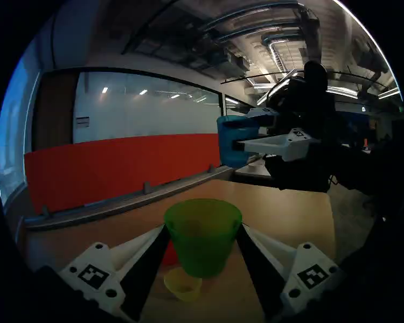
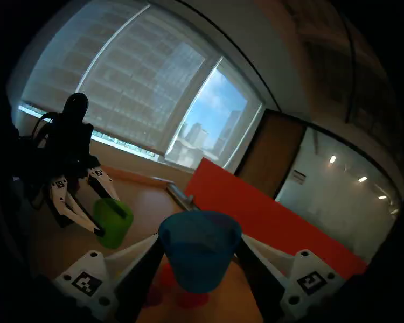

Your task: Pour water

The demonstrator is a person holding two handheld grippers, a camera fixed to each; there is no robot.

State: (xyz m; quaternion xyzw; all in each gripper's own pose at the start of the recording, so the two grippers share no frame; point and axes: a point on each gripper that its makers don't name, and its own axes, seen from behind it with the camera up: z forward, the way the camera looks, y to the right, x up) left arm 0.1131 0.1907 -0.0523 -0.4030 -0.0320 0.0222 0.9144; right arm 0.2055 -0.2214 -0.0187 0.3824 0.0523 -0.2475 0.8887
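- Nearest in the left gripper view, my left gripper (image 1: 202, 232) is clamped on a green cup (image 1: 203, 245). Both fingers press its sides, and the cup stands upright at lower centre of the frame.
- Just under that cup, at the bottom of the frame, a small yellow cup (image 1: 183, 284) lies on the wooden table (image 1: 288, 210). A red piece (image 1: 171, 253) peeks out at the green cup's left edge, mostly hidden behind it.
- In the right gripper view, my right gripper (image 2: 200, 242) is clenched on a blue cup (image 2: 200, 261), with a finger against each side at lower centre. I cannot tell whether there is water in it.
- Beneath the blue cup I see red shapes (image 2: 191, 299) low in the frame. The cup covers too much of them for me to say what they are.
- Each camera catches the other tool farther off. From the left one, the blue cup hangs above the far table edge at centre right, well apart from the green cup. From the right one, the green cup sits at lower left, held over the table.
- Farthest back, the left gripper view has an orange-red wall panel (image 1: 121, 167) under glass and ceiling pipes at the top. The right gripper view has a big window (image 2: 202, 121) with towers and sky.
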